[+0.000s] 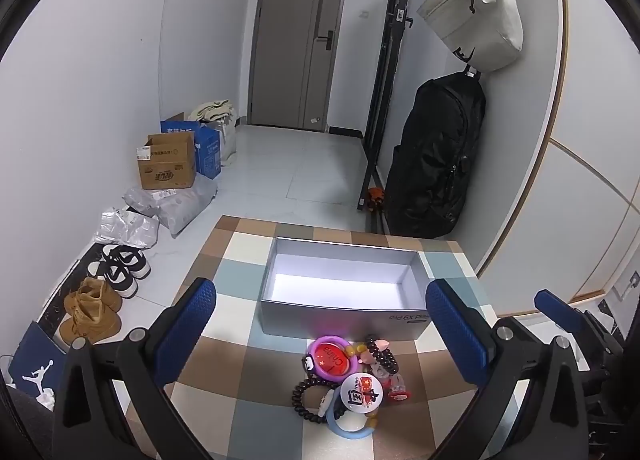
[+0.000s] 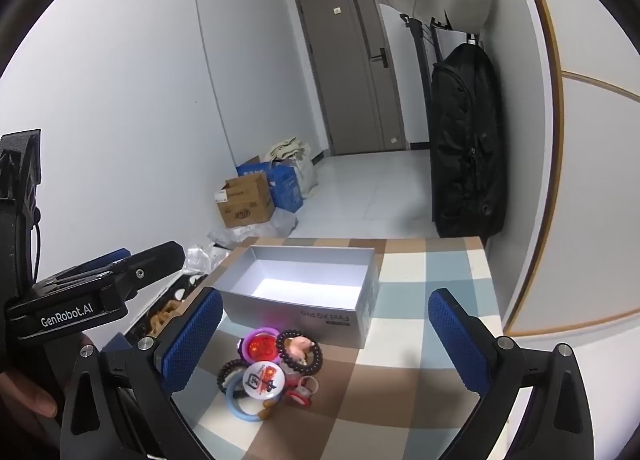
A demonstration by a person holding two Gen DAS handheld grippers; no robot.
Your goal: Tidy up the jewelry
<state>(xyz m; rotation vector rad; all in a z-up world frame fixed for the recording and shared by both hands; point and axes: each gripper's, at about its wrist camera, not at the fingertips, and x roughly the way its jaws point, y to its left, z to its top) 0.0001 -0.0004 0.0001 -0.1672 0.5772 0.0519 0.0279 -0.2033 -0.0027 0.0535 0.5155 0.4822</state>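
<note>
A pile of jewelry (image 1: 350, 384) lies on the checked table: a purple ring with a red disc (image 1: 330, 356), a white badge (image 1: 362, 390), black bead bracelets (image 1: 382, 354), a light blue ring (image 1: 348, 426). Behind it stands an open, empty grey box (image 1: 340, 284). My left gripper (image 1: 324, 340) is open and empty, hovering above the pile. In the right wrist view the pile (image 2: 272, 372) and the box (image 2: 300, 284) show too. My right gripper (image 2: 326, 340) is open and empty, just above the pile. The left gripper's body (image 2: 80, 300) is at far left.
The table (image 1: 240, 252) ends just behind the box. On the floor to the left are shoes (image 1: 116, 268), grey parcels (image 1: 176, 203) and cardboard boxes (image 1: 168, 163). A black backpack (image 1: 436, 155) and a beige bag (image 1: 476, 15) hang at the right wall.
</note>
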